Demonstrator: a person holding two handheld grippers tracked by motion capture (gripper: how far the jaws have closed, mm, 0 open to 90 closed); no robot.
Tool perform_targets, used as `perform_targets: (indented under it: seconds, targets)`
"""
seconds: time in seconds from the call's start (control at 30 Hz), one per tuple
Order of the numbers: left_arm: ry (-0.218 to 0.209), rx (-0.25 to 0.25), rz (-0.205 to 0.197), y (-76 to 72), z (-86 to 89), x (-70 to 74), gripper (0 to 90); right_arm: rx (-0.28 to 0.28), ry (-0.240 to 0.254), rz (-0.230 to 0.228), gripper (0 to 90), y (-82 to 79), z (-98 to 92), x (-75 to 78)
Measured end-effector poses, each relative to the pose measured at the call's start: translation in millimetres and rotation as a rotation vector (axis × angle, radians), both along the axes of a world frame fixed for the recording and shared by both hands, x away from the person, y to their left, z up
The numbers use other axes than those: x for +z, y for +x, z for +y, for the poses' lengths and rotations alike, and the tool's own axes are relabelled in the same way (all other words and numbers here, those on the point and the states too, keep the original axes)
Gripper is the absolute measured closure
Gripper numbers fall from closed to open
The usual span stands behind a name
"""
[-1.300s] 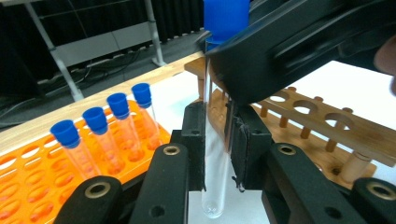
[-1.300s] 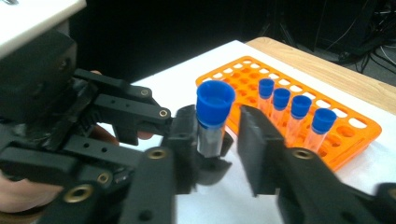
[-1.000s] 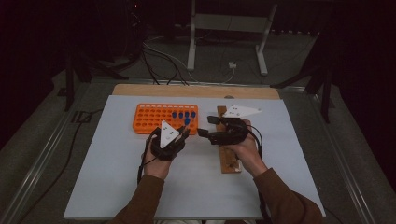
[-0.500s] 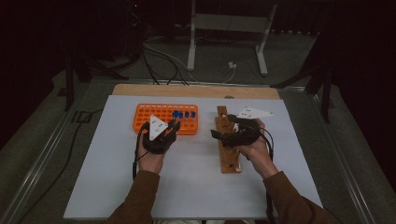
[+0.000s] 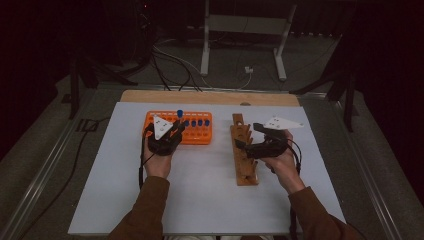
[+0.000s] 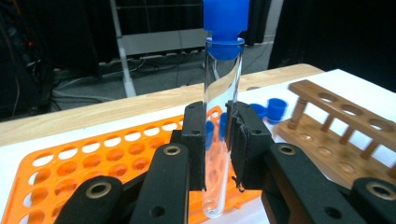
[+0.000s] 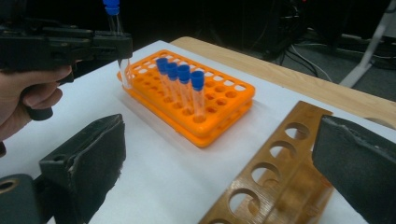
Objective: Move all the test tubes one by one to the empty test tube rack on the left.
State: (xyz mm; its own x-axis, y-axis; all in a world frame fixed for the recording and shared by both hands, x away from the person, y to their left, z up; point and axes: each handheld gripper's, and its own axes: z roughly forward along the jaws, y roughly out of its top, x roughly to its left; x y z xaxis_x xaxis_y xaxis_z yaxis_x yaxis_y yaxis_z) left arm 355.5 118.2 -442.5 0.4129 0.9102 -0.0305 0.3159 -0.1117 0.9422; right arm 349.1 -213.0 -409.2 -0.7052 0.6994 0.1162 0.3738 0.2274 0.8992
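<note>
The near part of the white counter point(image 5: 200, 200) is bare, so there is lots of free room between the two arms in brown sleeves. The front edge of the counter is close to the person.

The left gripper point(image 5: 172, 131) points away from the person. Its black fingers point(image 6: 194, 140) are pinching a clear glass tube with a blue cap point(image 6: 223, 116). The tube stands up straight between the fingers. Its round bottom hangs below them, just over the near edge of the flat orange plastic rack full of holes point(image 5: 197, 135). The blue cap sticks up high above the fingers.

The right gripper point(image 5: 245, 145) lies more level and points left, across the long brown wooden rack with round holes point(image 5: 242, 155). Its fingers point(image 7: 88, 158) are spread wide and have just been opening. Nothing is pinched between them. The wooden rack lies right under them.

Past the left fingers, four more blue-capped tubes point(image 7: 180, 77) stand in a row in the orange rack. There is an open strip of white counter between the two racks.

Farther back is the bare wooden edge point(image 5: 210, 97) of the counter, then dark floor with cables point(image 5: 175, 65).
</note>
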Motion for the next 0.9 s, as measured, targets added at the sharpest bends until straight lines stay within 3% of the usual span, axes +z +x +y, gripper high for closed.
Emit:
perform_targets:
  seconds: [0.3, 0.63, 0.73, 0.9]
  targets:
    - [0.011, 0.056, 0.04, 18.4, 2.6, -13.4, 78.3, -0.018, 0.012, 0.002, 3.1, -3.4, -9.7, -3.9]
    - [-0.013, 0.108, 0.051, 37.5, -0.8, -31.4, 78.2, -0.013, 0.028, 0.015, 3.1, -6.5, -15.6, -11.9]
    - [-0.032, 0.111, 0.055, 39.6, -1.3, -36.4, 78.2, -0.01, 0.032, 0.016, 3.1, -7.4, -17.7, -12.1]
    - [-0.002, 0.102, 0.095, 41.6, -3.3, -47.4, 78.1, -0.012, 0.034, 0.012, 3.2, -9.4, -21.2, -11.3]
